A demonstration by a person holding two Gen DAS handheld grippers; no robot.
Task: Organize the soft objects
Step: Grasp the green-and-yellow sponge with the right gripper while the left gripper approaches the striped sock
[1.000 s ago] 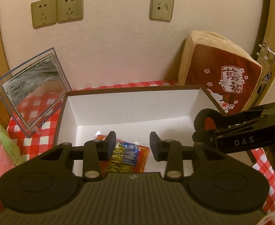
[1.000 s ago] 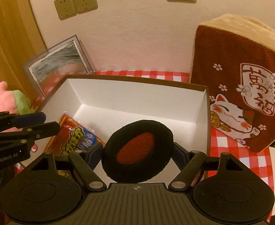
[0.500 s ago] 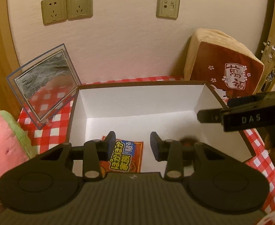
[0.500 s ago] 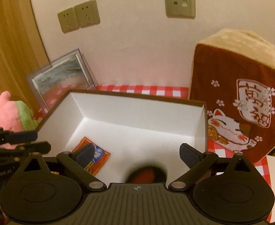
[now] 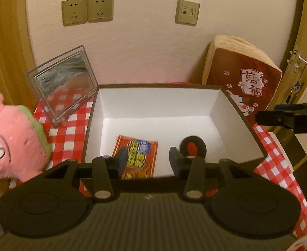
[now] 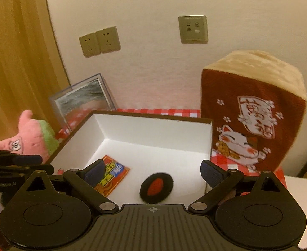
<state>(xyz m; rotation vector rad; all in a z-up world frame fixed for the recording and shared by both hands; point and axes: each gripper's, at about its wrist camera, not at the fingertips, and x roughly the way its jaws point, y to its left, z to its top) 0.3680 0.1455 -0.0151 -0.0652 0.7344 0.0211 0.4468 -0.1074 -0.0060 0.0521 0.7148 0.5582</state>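
A brown box with white inside (image 5: pixel 159 87) (image 6: pixel 153 116) stands on the red checked cloth. On its floor lie an orange snack packet (image 5: pixel 136 159) (image 6: pixel 111 175) and a round black pad with a red centre (image 5: pixel 192 148) (image 6: pixel 156 187). My left gripper (image 5: pixel 146 156) hovers over the box's near edge. Its jaws are opening and nothing is between them. My right gripper (image 6: pixel 153 170) stands wide open above the pad and holds nothing. A pink and green plush (image 5: pixel 13 140) (image 6: pixel 32 138) sits left of the box. A maroon cat cushion (image 5: pixel 243 79) (image 6: pixel 252 113) leans at the right.
A clear acrylic frame (image 5: pixel 63 85) leans against the wall behind the box's left corner. Wall sockets (image 5: pixel 86 9) are above it. A door with a handle and keys (image 5: pixel 300 60) is at the far right. The right gripper's finger (image 5: pixel 289 119) reaches in from the right.
The right gripper opened and let the black pad go; it now lies on the box floor. Both grippers drew back and rose, so the plush and more of the box came into view.
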